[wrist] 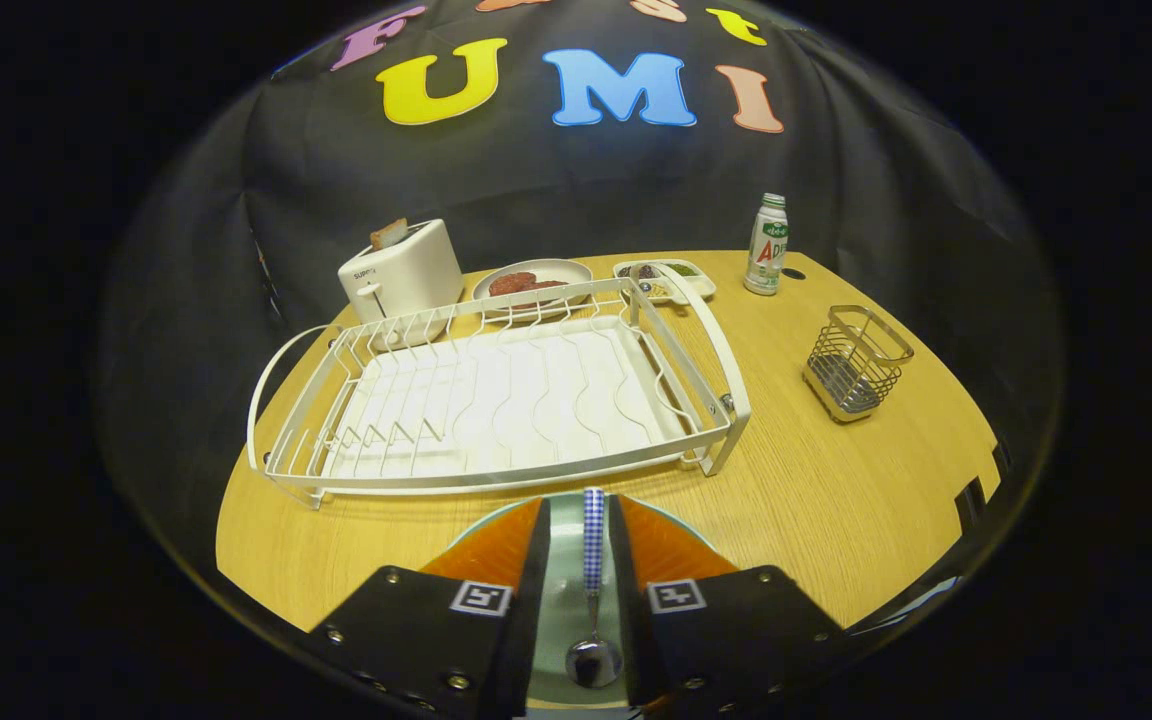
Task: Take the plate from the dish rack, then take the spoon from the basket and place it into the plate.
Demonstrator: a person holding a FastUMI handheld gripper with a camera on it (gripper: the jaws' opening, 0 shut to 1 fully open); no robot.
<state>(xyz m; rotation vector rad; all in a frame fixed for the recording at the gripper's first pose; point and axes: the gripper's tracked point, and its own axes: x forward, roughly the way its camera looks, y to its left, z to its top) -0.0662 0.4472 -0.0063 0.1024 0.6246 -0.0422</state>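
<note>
Counter [836, 500]: round, wooden. Dish rack [496, 400]: white wire, emptied, set centrally, just beyond the fingers. Plate [561, 600]: pale green, seen under the claw [581, 525]. Claw: levelled low, pointed at the rack, fingers spread, nothing pinched. Basket [856, 362]: wire, right of the rack. Spoon [593, 590]: checked handle, laid on the plate between the fingers, bowl nearest.

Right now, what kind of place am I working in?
Probably a staged kitchen tabletop inside a cloth-walled booth: a dish rack, a toaster and a wire basket stand on it. The claw straddles a spoon over a plate.
</note>
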